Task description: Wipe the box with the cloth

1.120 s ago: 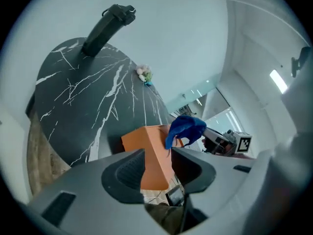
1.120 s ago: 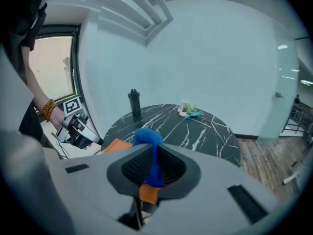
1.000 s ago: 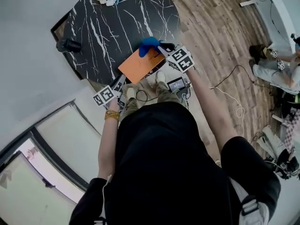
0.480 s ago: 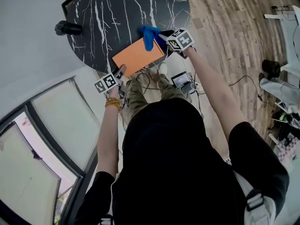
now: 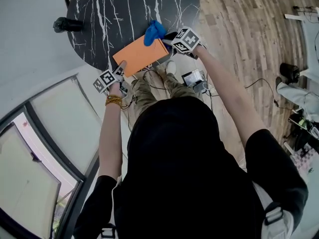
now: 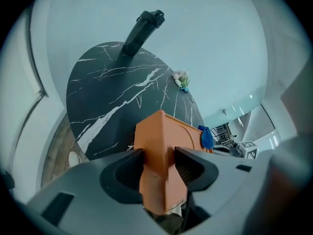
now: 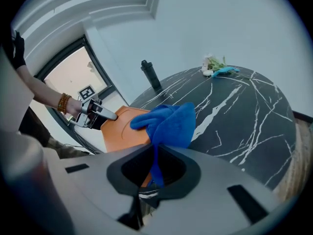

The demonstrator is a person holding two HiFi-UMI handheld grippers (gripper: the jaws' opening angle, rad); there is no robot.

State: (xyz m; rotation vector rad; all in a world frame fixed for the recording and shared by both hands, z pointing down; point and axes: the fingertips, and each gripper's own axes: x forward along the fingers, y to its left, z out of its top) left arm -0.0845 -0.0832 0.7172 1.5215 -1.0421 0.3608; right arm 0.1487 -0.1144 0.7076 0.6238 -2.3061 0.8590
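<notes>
1. At the table's (image 5: 129, 14) near edge, the box (image 5: 139, 56) is laid flat, one corner between the left gripper's (image 6: 159, 168) opening jaws.
2. The cloth (image 7: 168, 124) is clamped in the right gripper (image 7: 154, 173).
3. Left unsteadied, the box could be shoved off by wiping.

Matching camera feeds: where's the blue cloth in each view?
Head view: cloth top centre, at the far corner of the box.
Left gripper view: cloth small, right of centre, at the box's far edge.
Right gripper view: cloth centre, held in the jaws.
Shared landmark: the orange box on the black table.
</notes>
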